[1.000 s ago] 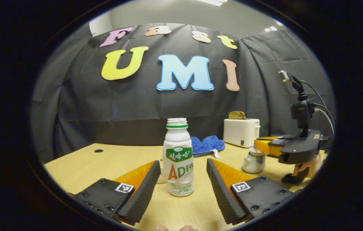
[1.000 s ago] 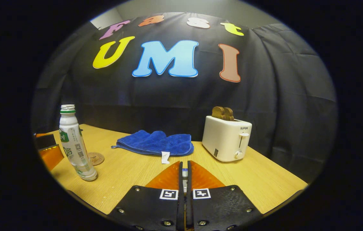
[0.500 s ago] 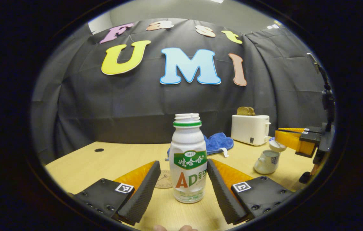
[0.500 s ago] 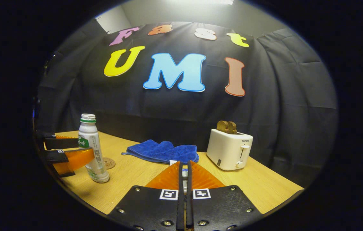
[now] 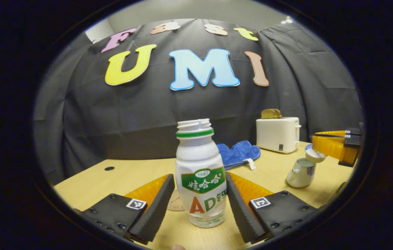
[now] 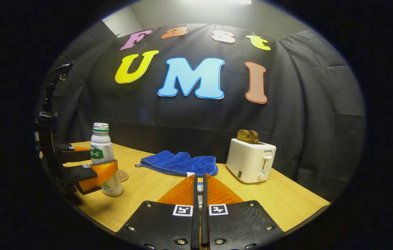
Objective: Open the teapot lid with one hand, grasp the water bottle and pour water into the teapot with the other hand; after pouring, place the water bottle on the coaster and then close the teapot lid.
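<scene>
The table [image 5: 120,172] carries everything. Beyond the right gripper [image 6: 199,185], a toaster [image 6: 251,160] holds two bread slices [image 6: 247,136]. The uncapped bottle [image 5: 201,173] stands between the spread fingers of the left gripper [image 5: 199,198], apart from the left one, contact with the right unclear. The open teapot [image 5: 300,172] sits right of the left gripper, below the lid [image 5: 315,154] pinched in the right gripper. The coaster [image 5: 176,202] lies just behind the bottle.

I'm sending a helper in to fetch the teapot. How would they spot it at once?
Start at the white toaster by the black cloth wall on the wooden table. In front of it and a little to its right stands the teapot: small, round, white, with its lid held just above it by the right gripper. It is far squatter than the tall bottle.
</scene>
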